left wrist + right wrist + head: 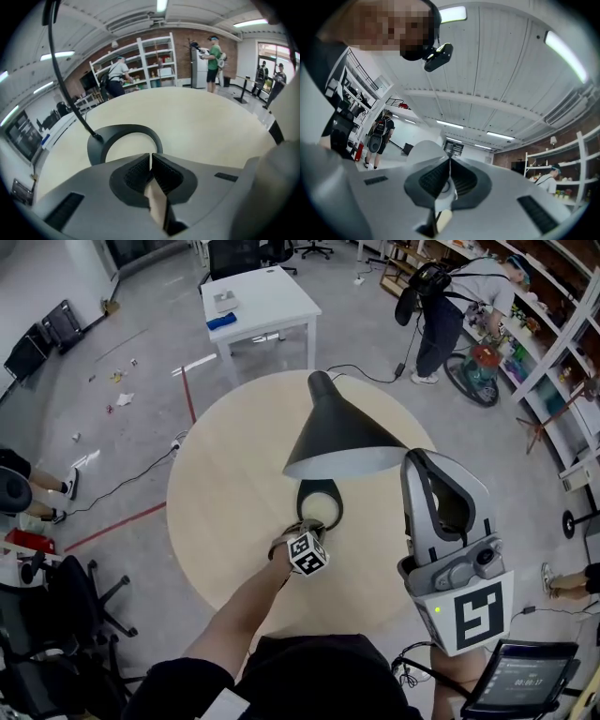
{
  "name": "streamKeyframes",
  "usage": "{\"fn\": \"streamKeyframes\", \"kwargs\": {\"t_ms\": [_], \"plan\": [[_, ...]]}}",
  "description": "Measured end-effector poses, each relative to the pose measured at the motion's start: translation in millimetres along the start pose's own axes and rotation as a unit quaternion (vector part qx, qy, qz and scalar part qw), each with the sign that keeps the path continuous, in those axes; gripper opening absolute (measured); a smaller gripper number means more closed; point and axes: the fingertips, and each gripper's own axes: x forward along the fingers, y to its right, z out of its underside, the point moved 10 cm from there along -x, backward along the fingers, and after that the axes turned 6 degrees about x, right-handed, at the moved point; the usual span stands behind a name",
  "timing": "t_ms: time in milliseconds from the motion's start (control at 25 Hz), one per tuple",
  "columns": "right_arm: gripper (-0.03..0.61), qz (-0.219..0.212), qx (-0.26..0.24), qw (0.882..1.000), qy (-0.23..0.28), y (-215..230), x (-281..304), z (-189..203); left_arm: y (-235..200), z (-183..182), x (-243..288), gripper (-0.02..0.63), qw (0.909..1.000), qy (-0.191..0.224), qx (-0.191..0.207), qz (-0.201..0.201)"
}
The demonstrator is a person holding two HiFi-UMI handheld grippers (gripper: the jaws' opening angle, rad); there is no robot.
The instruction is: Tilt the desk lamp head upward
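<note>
Lying beyond left tongs: lamp base.

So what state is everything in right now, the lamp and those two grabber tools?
Desk lamp head: tilted down, opening toward the round table; held by neither gripper.
Lamp base: flat on the table.
Left gripper: shut, empty, beside the lamp base.
Right gripper: shut, empty, held up, aimed at the ceiling.

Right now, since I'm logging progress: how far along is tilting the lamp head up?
Done: nothing evident; the lamp head faces downward. In hand: nothing. The left gripper is shut and empty by the lamp base; the right gripper is shut, empty, pointing upward. Left: the whole tilt.
</note>
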Motion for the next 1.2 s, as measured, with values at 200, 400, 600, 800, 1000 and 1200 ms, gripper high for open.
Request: {"fn": "streamKeyframes", "kwargs": {"t_ms": [200,400,600,800,1000,1200], "plan": [[0.011,0.0,0.016,1.0,0.004,0.5,0.5,6.4,-6.0,6.2,4.2,0.005,0.998,-0.014,-0.051,0.034],[0.011,-0.007,0.009,1.0,0.008,1.2,-7.6,2.4,-5.3,13.7,-3.2,0.005,0.9979,-0.009,-0.058,0.029],[0.012,-0.013,0.006,1.0,-0.008,9.0,-10.2,-3.2,-7.6,9.2,-14.8,0.005,0.999,-0.043,0.012,-0.002],[0.012,-0.009,0.044,0.999,0.007,14.1,-12.4,-1.8,-16.3,19.5,-29.6,0.006,0.9981,-0.049,-0.006,0.036],[0.012,-0.022,0.064,0.998,0.007,13.0,-11.6,5.8,-19.6,23.6,-28.7,0.006,0.9978,-0.044,0.0,0.049],[0.012,-0.029,0.048,0.998,0.004,11.7,-9.1,4.0,-17.4,23.1,-19.4,0.041,0.9954,-0.063,0.007,0.072]]}}
